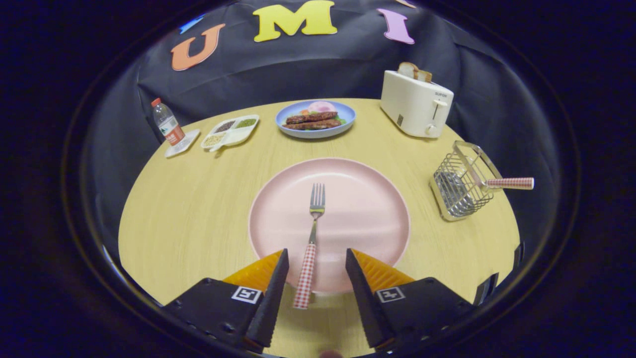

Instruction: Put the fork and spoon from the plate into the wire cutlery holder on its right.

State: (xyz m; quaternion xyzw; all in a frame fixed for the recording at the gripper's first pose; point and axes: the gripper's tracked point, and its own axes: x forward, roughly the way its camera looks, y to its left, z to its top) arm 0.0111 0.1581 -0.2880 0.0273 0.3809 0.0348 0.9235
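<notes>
A fork (311,238) with a red-checked handle lies on the pink plate (367,209), tines pointing away and the handle end hanging over the near rim. My gripper (316,254) is open, its two fingers standing either side of the fork's handle without touching it. To the right of the plate stands the wire cutlery holder (459,186). A spoon (507,183) with the same checked handle rests in the holder, its handle sticking out to the right.
Beyond the plate, a blue plate of food (316,119) sits at the back of the round wooden table (189,214). A white toaster (416,103) with bread stands back right. Back left are a divided white dish (230,132) and a water bottle (167,122).
</notes>
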